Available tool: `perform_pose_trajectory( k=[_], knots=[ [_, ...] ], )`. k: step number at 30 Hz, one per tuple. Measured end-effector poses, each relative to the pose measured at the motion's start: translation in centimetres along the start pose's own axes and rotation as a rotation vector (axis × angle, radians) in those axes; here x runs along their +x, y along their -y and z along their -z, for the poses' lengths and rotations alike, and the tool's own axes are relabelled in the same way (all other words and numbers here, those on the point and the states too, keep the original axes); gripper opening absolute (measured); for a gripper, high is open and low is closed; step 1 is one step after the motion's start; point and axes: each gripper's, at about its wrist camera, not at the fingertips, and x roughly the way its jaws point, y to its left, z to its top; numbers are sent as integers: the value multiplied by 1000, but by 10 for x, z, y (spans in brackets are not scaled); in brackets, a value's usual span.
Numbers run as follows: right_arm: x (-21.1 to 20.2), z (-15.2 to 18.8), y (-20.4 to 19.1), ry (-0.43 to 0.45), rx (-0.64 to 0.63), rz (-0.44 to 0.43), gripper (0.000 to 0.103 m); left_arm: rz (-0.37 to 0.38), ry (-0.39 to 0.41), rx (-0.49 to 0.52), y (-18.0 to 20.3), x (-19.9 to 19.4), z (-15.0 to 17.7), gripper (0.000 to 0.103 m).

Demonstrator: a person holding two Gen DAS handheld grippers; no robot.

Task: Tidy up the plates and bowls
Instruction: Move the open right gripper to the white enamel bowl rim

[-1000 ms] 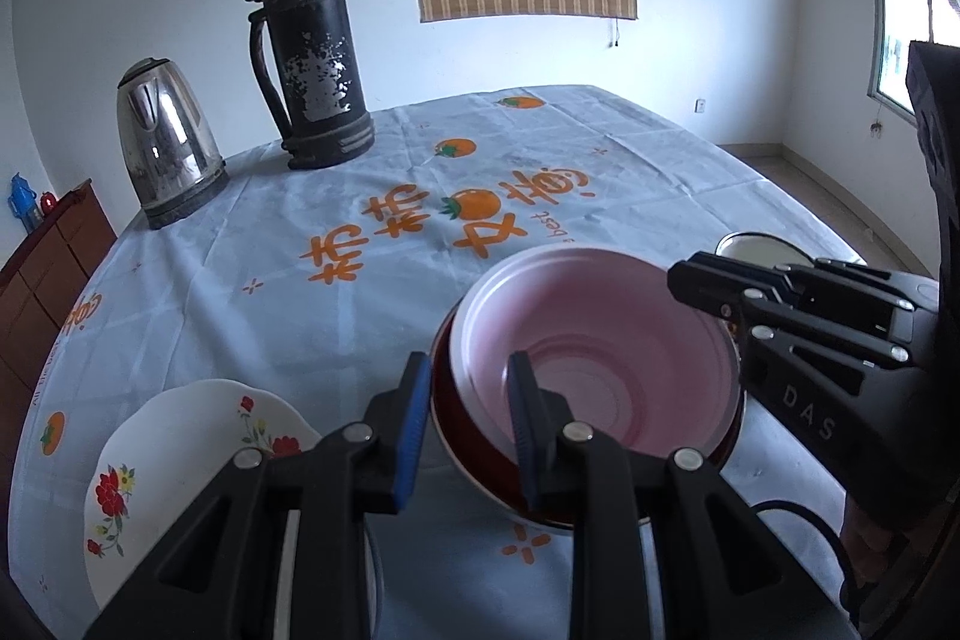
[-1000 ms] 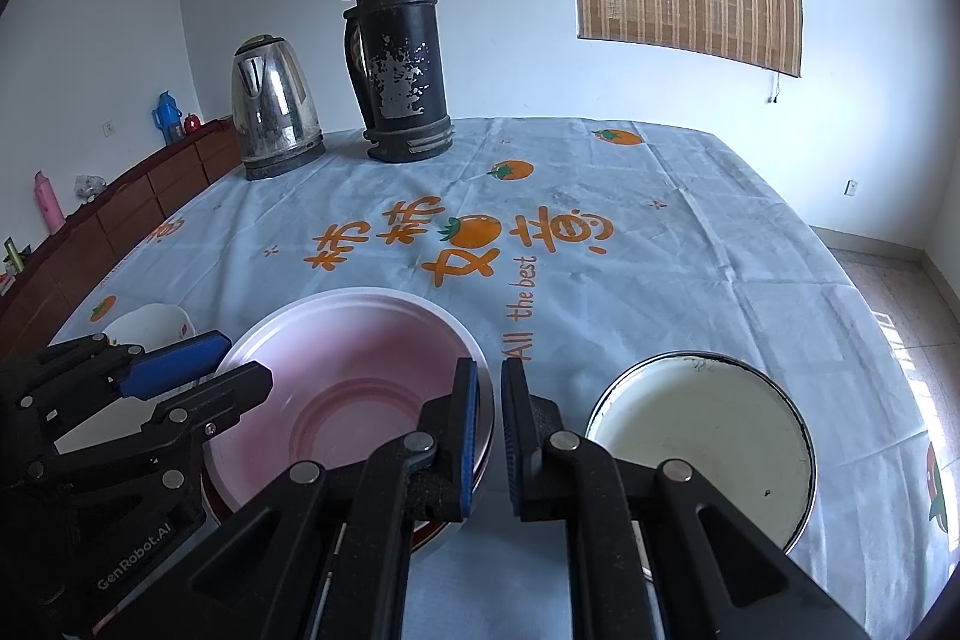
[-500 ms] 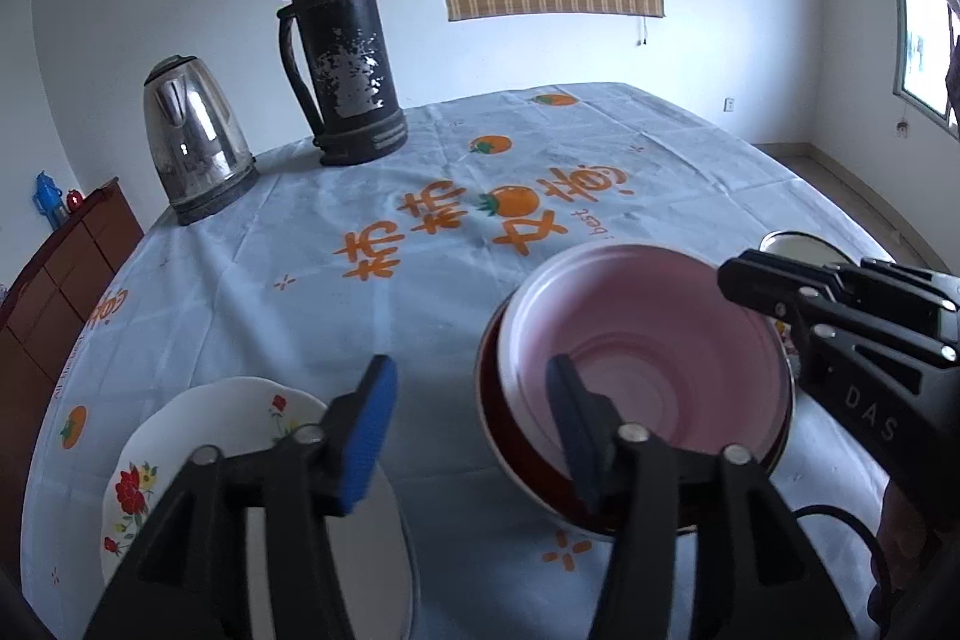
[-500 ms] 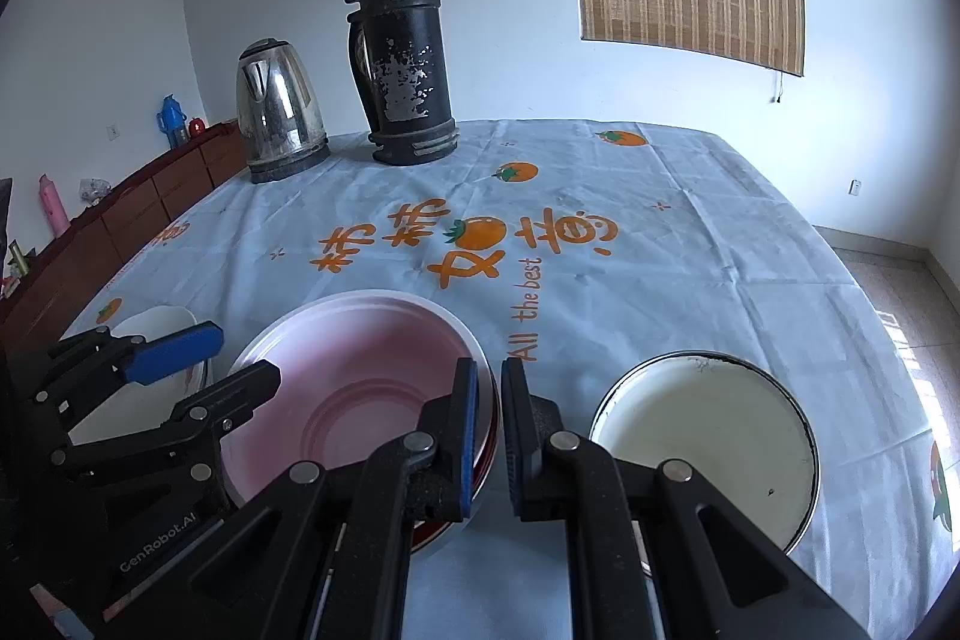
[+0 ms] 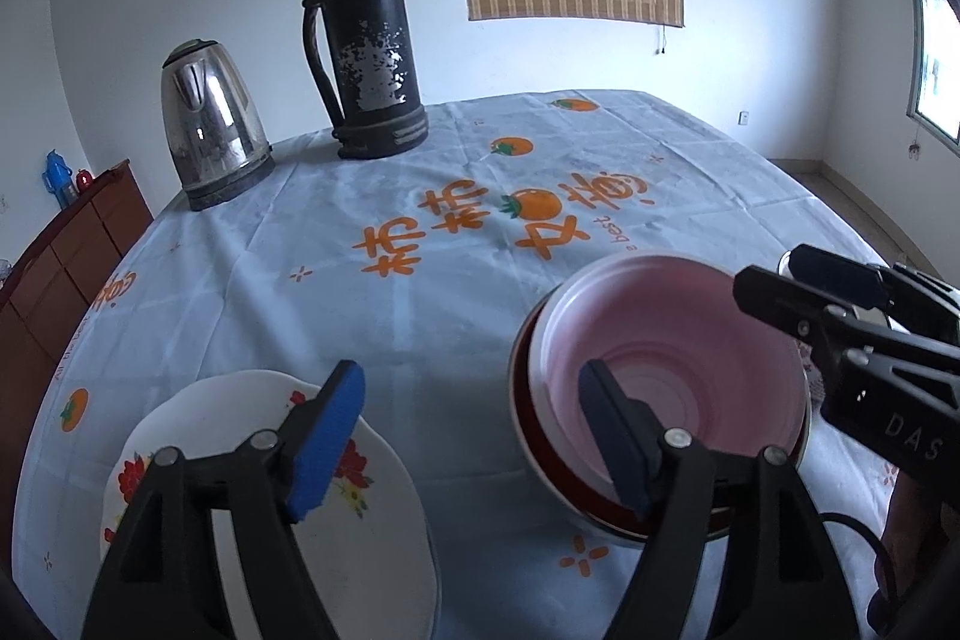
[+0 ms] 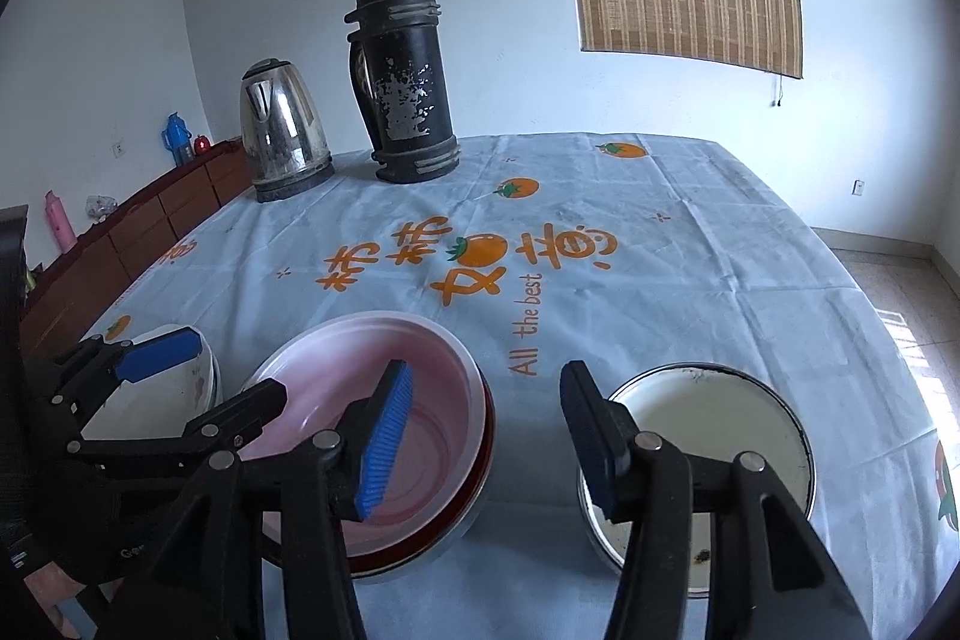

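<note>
My left gripper [image 5: 474, 436] has just been opening, and nothing sits between its blue pads; it hovers above the gap between the flowered plate [image 5: 360, 550] and the stacked bowls. My right gripper [image 6: 486, 430] has just been opening too, with its jaws apart and empty, one finger over the near rim of the pink bowl [image 6: 420, 400] and the other over the edge of the white enamel bowl [image 6: 732, 418]. So both tools are released, gripping nothing.

The pink bowl sits nested inside a red bowl [image 5: 540, 448], between the flowered plate on my left and the enamel bowl on my right, all near my edge of the tablecloth [image 5: 420, 328]. A thermos [image 6: 402, 76] and a kettle [image 6: 282, 130] stand well apart at the far side.

I judge the nesting step done and the let-go just finished. Next I would gather another piece, likely the enamel bowl with my right tool: shift over its rim, straddle the thin edge and close firmly, since enamel looks slick. The flat plate would need a rim grip and a tilt.
</note>
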Motion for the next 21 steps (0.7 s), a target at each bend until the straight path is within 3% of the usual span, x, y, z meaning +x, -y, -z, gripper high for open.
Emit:
perform_pose_trajectory(
  k=[6,14,21],
  knots=[
    [0,0,3,3,10,9,54,-18,27,-15,-4,-4,-1,75],
    [-23,-8,20,83,34,49,54,-5,103,-95,-13,-14,-6,76],
    [-44,-8,74,118,81,187,54,98,105,-48,20,-33,-23,76]
  ],
)
